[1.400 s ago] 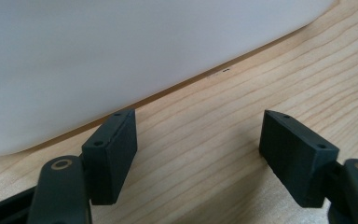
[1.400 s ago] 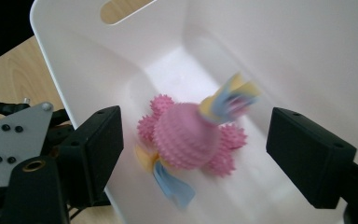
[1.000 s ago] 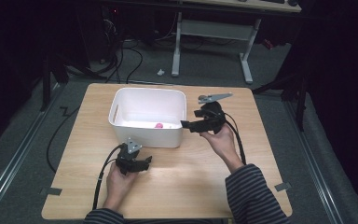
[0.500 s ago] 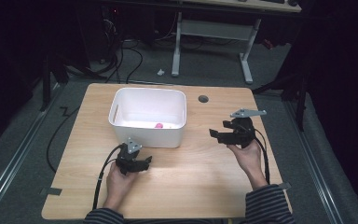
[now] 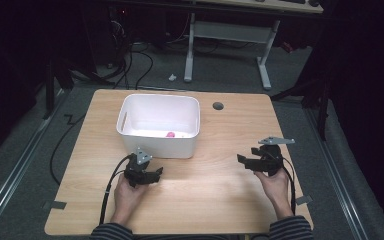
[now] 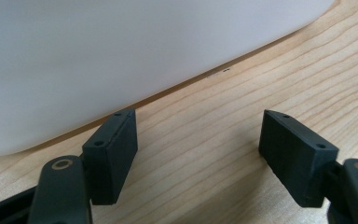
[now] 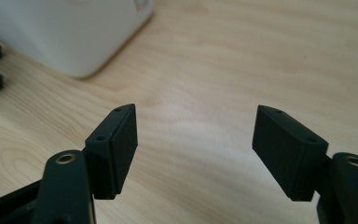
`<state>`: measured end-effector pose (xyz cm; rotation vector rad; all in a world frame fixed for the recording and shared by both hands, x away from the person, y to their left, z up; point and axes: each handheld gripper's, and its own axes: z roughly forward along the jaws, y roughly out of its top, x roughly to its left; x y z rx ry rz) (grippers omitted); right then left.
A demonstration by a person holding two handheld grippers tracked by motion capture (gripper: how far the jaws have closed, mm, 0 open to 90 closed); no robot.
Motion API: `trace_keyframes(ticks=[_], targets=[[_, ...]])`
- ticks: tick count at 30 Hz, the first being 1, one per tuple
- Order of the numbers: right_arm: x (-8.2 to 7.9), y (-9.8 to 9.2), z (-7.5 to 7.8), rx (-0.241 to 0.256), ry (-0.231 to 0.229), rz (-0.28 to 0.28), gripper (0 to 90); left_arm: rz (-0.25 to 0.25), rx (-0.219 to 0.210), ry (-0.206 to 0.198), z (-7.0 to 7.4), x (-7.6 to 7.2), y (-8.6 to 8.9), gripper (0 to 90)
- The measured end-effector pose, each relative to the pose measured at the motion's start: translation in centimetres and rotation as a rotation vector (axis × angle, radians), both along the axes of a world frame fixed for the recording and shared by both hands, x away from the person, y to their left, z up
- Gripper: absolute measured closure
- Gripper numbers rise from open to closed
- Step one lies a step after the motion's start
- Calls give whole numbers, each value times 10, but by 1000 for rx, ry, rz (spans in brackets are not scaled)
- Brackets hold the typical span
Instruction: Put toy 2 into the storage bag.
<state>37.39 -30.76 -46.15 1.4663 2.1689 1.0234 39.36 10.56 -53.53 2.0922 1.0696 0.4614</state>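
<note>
Both grippers gape wide and empty over the light wooden surface (image 5: 205, 190), the left gripper (image 5: 156, 173) just beside the white rectangular plastic bin (image 5: 158, 145), the right gripper (image 5: 242, 161) well apart.

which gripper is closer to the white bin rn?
The left gripper. It sits just in front of the white bin's near wall, which looms right ahead in the left gripper view. The right gripper is off toward the table's right side, well clear of the bin.

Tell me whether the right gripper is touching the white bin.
Apart. The high view shows bare table between the right gripper and the white bin.
</note>
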Motion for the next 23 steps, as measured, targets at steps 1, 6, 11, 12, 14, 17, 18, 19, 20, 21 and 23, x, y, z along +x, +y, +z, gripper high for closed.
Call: trace_keyframes(ticks=[1, 6, 11, 12, 14, 17, 18, 19, 20, 21, 23], targets=[[0, -1, -16, -23, 17, -12, 311, 0, 0, 0, 0, 0, 0, 281], [1, 0, -41, -52, 18, -46, 311, 0, 0, 0, 0, 0, 0, 281], [1, 7, -64, -137, -29, -61, 337, 0, 0, 0, 0, 0, 0, 281], [1, 7, -64, -137, -29, -61, 337, 0, 0, 0, 0, 0, 0, 281], [0, 7, -68, -127, -52, -66, 338, 0, 0, 0, 0, 0, 0, 281], [-1, 7, -69, -126, -57, -73, 335, 0, 0, 0, 0, 0, 0, 281], [-1, 7, -69, -127, -55, -79, 327, 0, 0, 0, 0, 0, 0, 281], [-1, 8, -69, -128, -55, -83, 321, 0, 0, 0, 0, 0, 0, 281], [-1, 8, -69, -128, -55, -83, 321, 0, 0, 0, 0, 0, 0, 281], [-1, 8, -69, -128, -55, -87, 313, 0, 0, 0, 0, 0, 0, 281], [-2, 8, -69, -128, -49, -101, 292, 1, 0, 0, 0, 0, 0, 281]])
